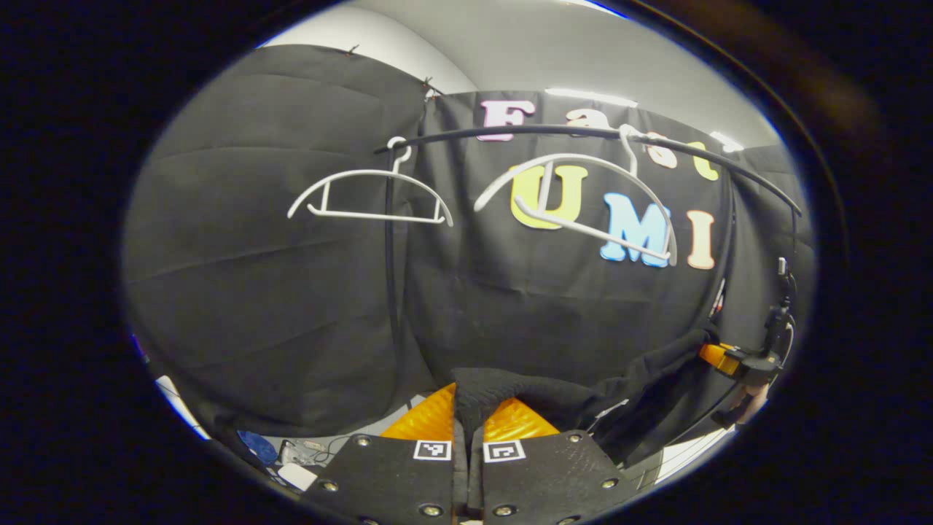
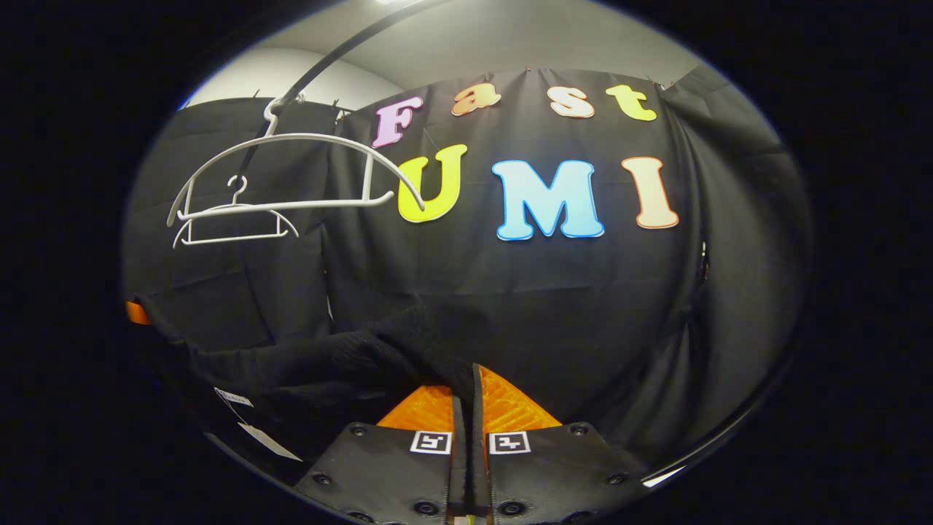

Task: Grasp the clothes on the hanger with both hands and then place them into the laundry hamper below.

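Observation:
A black garment (image 1: 583,405) hangs stretched between my two grippers, off the hangers. My left gripper (image 1: 470,408) is shut on one end of it, the cloth bunched over its fingertips. My right gripper (image 2: 466,379) is shut on the other end of the black garment (image 2: 328,364), which sags away to the left with white tags showing. In the left gripper view the right gripper (image 1: 736,361) appears at the far right, holding the cloth's far end. Two bare white hangers (image 1: 368,197) (image 1: 583,200) hang on the dark rail (image 1: 583,135).
The rail's dark upright post (image 1: 390,277) stands behind the left gripper. Small clutter and cables (image 1: 291,456) lie on the floor at lower left. In the right gripper view both white hangers (image 2: 291,171) hang at upper left under the rail (image 2: 335,58).

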`<act>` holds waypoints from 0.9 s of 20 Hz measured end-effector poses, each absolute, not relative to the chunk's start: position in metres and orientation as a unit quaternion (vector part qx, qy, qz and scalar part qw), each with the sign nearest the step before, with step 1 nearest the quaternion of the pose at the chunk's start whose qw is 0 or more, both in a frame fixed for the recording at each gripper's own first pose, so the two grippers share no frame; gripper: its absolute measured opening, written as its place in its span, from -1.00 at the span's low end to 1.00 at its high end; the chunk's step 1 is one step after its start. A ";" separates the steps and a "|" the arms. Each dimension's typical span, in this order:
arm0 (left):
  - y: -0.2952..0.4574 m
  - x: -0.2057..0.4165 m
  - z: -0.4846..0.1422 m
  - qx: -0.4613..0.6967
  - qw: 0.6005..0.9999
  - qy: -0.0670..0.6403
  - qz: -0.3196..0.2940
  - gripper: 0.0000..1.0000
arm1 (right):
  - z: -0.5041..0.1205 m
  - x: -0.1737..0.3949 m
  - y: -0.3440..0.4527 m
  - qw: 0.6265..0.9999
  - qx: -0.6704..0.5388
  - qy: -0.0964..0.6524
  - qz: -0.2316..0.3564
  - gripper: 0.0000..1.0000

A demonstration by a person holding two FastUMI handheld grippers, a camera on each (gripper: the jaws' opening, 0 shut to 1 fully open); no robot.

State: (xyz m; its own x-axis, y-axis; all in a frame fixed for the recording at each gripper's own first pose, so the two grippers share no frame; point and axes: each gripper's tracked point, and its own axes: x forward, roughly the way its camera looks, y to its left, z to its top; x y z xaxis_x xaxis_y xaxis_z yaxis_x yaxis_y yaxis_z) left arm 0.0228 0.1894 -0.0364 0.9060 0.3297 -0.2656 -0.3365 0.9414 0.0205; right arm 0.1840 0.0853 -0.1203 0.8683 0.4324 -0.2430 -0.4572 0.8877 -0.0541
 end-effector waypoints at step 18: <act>0.153 0.069 -0.142 -0.016 0.977 0.210 -0.020 -0.98 | -0.177 0.071 0.057 0.972 -0.015 0.215 0.092 -0.98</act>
State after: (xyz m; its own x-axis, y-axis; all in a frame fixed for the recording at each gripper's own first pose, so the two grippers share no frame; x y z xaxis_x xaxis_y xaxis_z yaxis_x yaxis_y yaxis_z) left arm 0.0690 0.1526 -0.1423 0.9112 -0.0452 -0.4095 0.0321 0.9987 -0.0388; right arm 0.0708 0.0572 -0.1774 0.8909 0.1719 -0.4204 -0.1844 0.9828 0.0111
